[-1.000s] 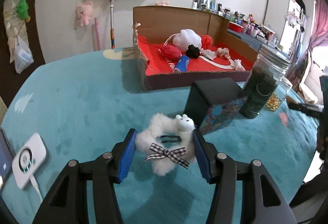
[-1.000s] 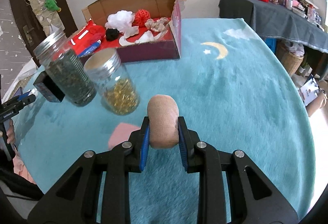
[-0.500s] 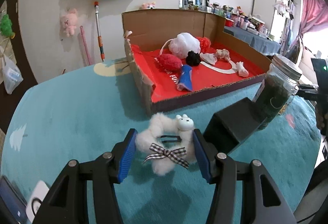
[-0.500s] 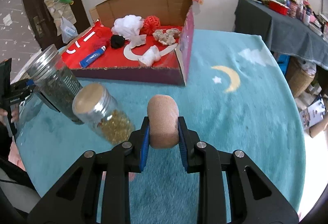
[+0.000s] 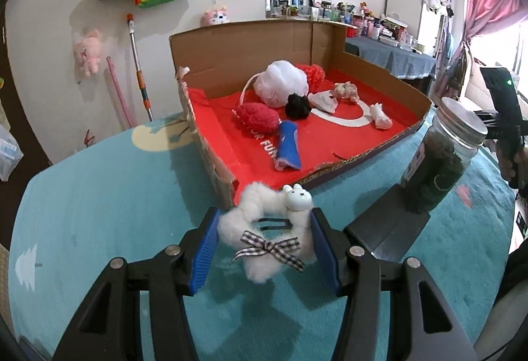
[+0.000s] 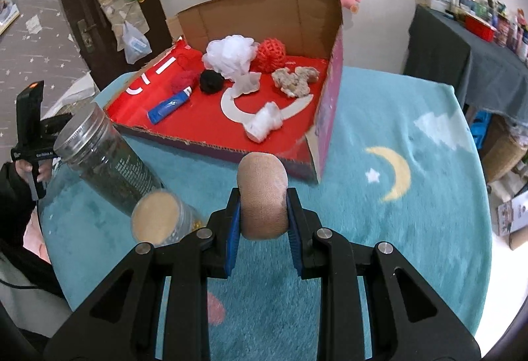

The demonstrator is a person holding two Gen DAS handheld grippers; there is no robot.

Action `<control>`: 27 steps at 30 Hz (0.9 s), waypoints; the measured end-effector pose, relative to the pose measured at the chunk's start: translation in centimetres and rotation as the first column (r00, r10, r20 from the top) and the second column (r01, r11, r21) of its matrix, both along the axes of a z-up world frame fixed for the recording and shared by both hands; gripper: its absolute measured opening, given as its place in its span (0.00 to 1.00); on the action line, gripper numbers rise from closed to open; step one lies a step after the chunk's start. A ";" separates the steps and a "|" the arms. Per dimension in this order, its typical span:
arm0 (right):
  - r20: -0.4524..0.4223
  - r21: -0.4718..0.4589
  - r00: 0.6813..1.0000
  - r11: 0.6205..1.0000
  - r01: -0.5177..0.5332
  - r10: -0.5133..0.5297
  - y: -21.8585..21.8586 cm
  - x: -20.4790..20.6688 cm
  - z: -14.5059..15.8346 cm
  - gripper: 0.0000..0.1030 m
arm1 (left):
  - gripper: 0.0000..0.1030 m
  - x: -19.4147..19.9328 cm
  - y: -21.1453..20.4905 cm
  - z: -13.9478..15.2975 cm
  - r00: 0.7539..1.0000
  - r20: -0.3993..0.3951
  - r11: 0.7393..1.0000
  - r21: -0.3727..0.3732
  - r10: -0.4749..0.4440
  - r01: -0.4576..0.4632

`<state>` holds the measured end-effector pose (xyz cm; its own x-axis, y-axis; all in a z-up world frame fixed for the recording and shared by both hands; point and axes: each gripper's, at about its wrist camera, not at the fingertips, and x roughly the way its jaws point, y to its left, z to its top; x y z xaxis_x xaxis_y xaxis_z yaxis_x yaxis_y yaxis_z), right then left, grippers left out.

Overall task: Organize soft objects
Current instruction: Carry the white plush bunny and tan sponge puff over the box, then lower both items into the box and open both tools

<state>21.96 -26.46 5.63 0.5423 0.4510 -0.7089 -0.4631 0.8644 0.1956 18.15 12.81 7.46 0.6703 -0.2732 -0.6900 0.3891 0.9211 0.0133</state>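
the left claw (image 5: 264,242) is clamped on a fluffy white ring-shaped hair scrunchie with a checked bow and a small white rabbit face (image 5: 267,235), its blue pads pressed into the fur on either side. the right claw (image 6: 262,215) is squeezed together on a tan, rounded soft pad of knitted fabric (image 6: 262,196) that stands upright between the pads. both things hang over the teal plush-covered worktop (image 6: 412,196), just short of the near edge of the open cardboard box with a red lining (image 5: 379,77), which looks like the place they are meant to go.

the main risk is the low front wall of the box: either soft thing could brush it on the way in, snag, and be pulled out of the grip. the scrunchie is held only by its compressible fur, so it may twist or slip if knocked. the tall glass jar of dark contents with a metal lid (image 6: 99,159) and the smaller jar with a tan lid (image 6: 158,222) stand close to the left of the right claw, and a sideways swing could tip them. a release too near the edge could let a piece roll back onto the worktop.

the scrunchie looks light and springy, the bow dangling loose below. the tan pad looks dense but yielding, slightly pinched at the pads.
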 end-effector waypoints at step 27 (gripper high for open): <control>-0.256 -0.031 0.942 0.972 -0.233 0.218 11.1 12.7 0.3 0.25 | 0.55 13.1 -13.1 1.0 0.946 -0.255 0.977 0.012 -0.202 0.212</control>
